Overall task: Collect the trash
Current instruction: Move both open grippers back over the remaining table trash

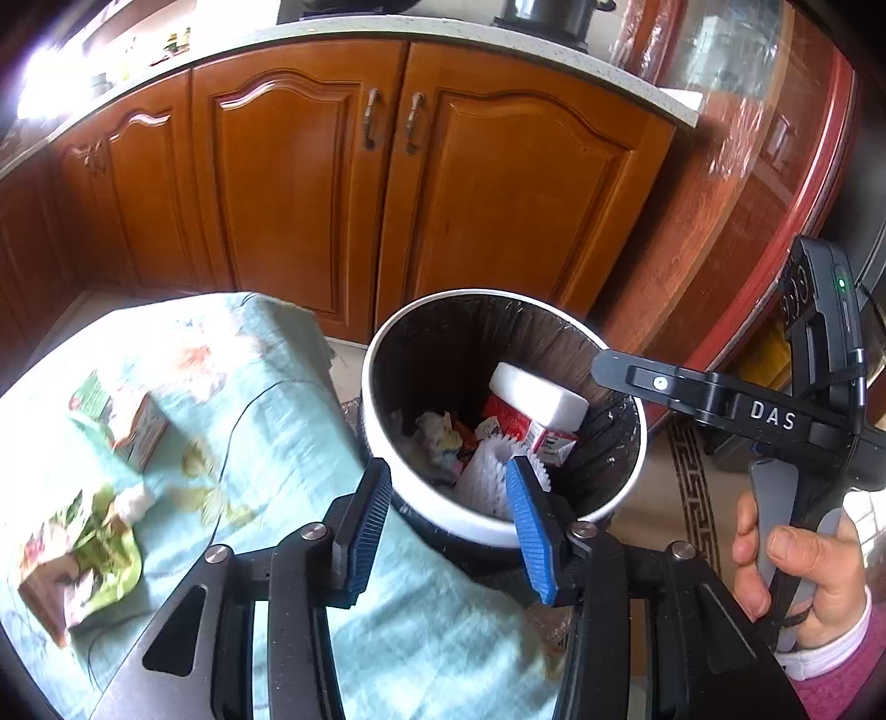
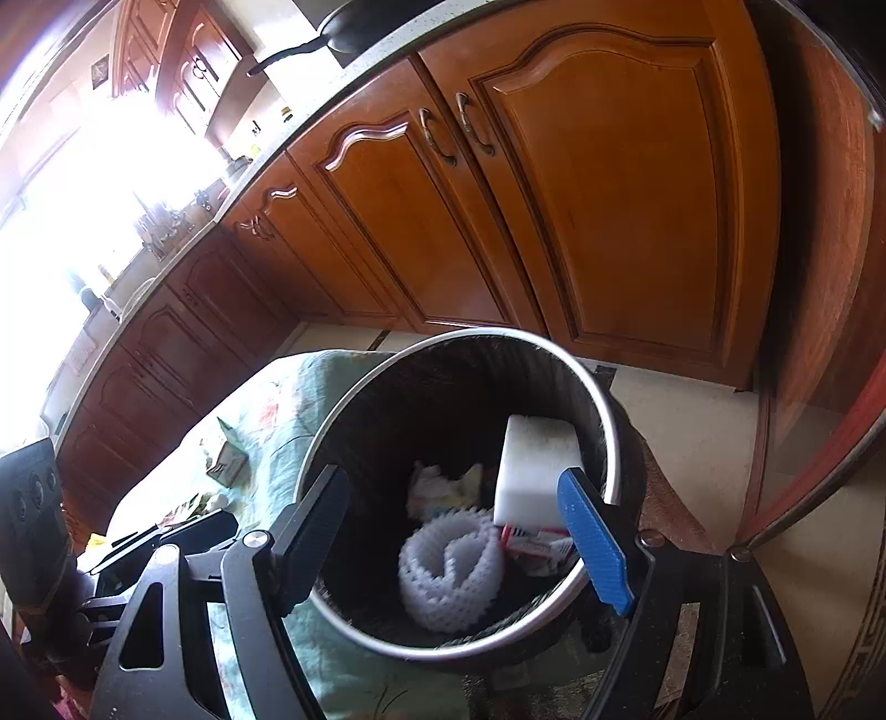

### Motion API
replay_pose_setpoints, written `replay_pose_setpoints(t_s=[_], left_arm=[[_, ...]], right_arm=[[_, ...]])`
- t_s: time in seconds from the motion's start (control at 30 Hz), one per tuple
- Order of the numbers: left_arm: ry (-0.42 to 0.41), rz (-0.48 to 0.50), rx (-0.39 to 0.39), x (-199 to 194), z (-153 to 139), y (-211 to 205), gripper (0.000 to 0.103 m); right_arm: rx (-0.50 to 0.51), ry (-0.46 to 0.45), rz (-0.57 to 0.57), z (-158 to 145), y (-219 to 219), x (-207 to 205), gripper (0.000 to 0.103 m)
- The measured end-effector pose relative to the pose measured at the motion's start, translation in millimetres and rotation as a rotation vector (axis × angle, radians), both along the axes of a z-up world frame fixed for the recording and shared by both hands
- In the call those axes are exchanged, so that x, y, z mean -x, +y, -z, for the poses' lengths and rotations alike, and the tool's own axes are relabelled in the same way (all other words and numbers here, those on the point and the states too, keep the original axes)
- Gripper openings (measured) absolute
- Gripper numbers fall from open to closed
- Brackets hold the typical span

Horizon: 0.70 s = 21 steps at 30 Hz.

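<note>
Cabinets [image 1: 343, 183]: brown wood doors with curved metal handles, straight ahead of me.
Counter [image 1: 387, 30]: pale speckled edge above them.
Pot [image 1: 548, 14]: dark, standing on it.
Floor [image 2: 692, 421]: light tile.

A worktop under a pale green floral cloth [image 1: 266, 387] carries a small carton [image 1: 135, 426] and a crumpled green wrapper [image 1: 83, 559], both left of the bin [image 1: 443, 515].

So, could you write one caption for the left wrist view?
Open left gripper above a trash bin holding a white foam block, beside a cloth-covered table.
</note>
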<state>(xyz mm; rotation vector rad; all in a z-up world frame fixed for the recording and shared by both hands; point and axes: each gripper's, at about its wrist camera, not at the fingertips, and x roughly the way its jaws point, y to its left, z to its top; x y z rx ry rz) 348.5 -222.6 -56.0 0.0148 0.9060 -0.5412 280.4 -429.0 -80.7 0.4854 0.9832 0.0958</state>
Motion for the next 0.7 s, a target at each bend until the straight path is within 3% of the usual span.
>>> replay_pose_setpoints(t_s=[0.23, 0.57, 0.7], left_arm=[[0.002, -0.110, 0.063, 38.9, 1.3, 52.4, 0.045], [-0.001, -0.230, 0.075, 99.3, -1.3, 127.6, 0.047], [-0.013, -0.271, 0.059, 117.3, -7.0, 157.3, 0.048]], right_arm=[[-0.046, -0.067, -0.025, -12.1, 31.7, 33.9, 0.085], [-0.083, -0.061, -0.141, -18.4, 94.8, 55.4, 0.088], [-0.035, -0.040, -0.202, -23.3, 123.7, 58.0, 0.099]])
